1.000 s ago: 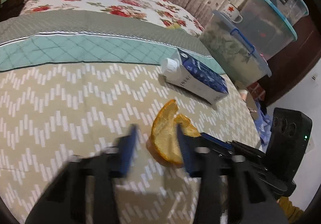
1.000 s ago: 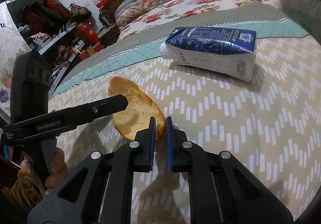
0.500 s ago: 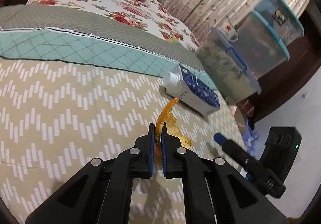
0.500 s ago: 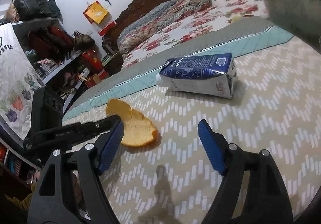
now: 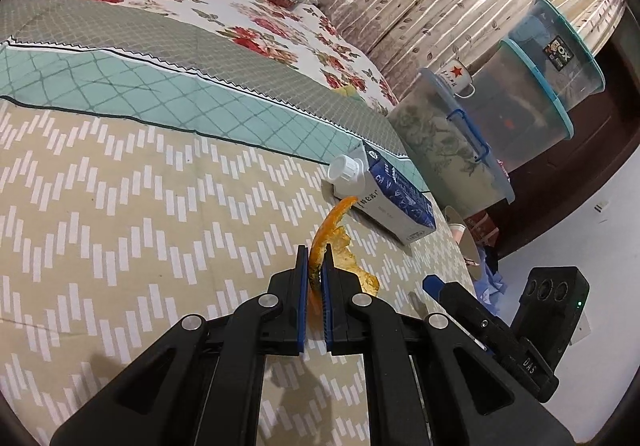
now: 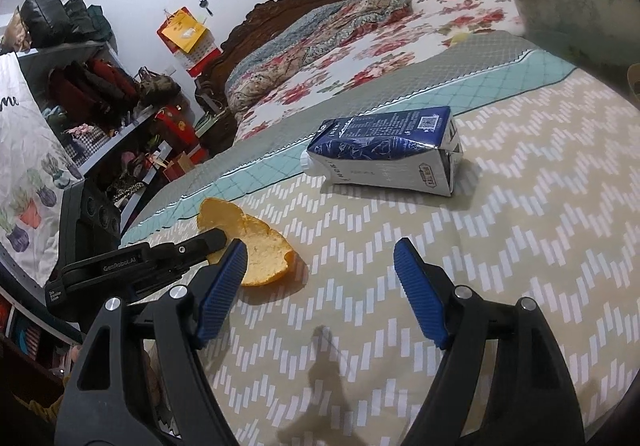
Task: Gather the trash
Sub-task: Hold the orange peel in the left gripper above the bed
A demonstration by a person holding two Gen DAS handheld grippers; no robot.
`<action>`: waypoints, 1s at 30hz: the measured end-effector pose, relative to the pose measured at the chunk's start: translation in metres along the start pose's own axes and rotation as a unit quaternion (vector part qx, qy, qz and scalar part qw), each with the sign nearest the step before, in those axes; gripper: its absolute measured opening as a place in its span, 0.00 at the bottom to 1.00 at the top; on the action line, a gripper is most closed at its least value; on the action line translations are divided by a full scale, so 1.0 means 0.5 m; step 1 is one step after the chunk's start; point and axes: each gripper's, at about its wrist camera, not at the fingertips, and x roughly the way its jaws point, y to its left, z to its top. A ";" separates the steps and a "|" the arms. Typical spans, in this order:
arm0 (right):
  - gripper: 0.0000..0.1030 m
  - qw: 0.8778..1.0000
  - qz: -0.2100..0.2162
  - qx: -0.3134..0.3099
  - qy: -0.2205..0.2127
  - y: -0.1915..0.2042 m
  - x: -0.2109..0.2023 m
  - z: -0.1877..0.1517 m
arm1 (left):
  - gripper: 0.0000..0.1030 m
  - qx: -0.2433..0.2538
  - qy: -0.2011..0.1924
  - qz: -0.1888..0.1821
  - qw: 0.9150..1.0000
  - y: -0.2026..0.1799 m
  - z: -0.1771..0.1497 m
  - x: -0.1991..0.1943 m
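An orange peel lies on the zigzag bedspread, and my left gripper is shut on its near edge. The peel also shows in the right wrist view, with the left gripper's finger on it. A blue and white milk carton lies on its side just beyond the peel; it shows in the right wrist view too. My right gripper is open and empty, low over the bedspread to the right of the peel and in front of the carton.
The bed has a beige zigzag cover, then teal and floral quilts. Stacked plastic storage bins with a mug on one stand off the bed's right side. Cluttered shelves stand at the left.
My left gripper closed on the orange peel and tipped it up on edge. My right gripper let go of the peel, opened wide and drew back.
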 end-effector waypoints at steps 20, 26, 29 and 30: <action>0.74 1.000 0.002 0.001 -0.004 0.002 -0.005 -0.001 | 0.06 0.009 -0.004 0.011 1.000 -0.006 -0.001 0.003; 0.74 1.000 0.002 0.001 -0.005 0.002 -0.006 -0.001 | 0.06 0.014 -0.005 0.014 1.000 -0.007 -0.001 0.006; 0.74 1.000 0.002 0.001 -0.005 0.002 -0.006 -0.002 | 0.06 0.014 -0.005 0.014 1.000 -0.009 -0.001 0.006; 0.74 1.000 0.002 0.001 -0.005 0.002 -0.006 -0.002 | 0.06 0.014 -0.005 0.014 1.000 -0.009 -0.002 0.006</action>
